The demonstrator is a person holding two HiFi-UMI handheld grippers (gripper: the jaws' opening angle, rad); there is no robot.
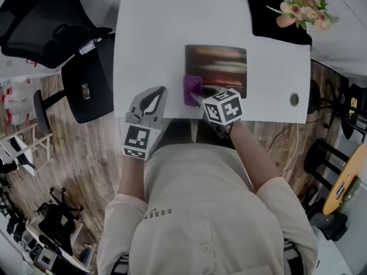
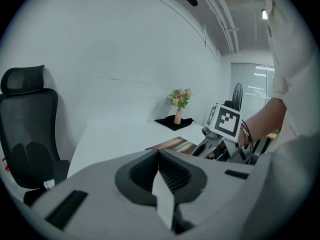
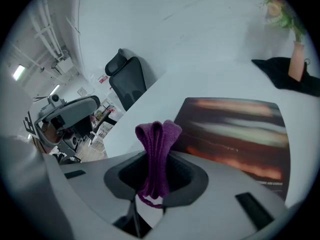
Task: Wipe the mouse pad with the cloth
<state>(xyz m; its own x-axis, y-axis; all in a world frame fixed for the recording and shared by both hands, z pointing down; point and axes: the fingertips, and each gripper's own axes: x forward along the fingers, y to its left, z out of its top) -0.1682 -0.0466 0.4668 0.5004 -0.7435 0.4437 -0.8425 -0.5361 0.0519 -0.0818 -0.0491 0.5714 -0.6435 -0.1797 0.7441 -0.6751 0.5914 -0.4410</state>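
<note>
- Right tool (image 3: 156, 176): jaws clamped on a folded purple cloth (image 3: 158, 139), held at the mouse pad (image 1: 221, 67) near-left corner.
- Left tool (image 2: 162, 181): jaws together, empty, over the white surface (image 1: 155, 33) near edge, left of the pad.

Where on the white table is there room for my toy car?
The biggest bare patch lies between the left edge of the table and the mouse pad, running behind the pad to the black mat. Crowded: the near edge, with the left tool, the right tool and its purple cloth, and by the flowers.
</note>
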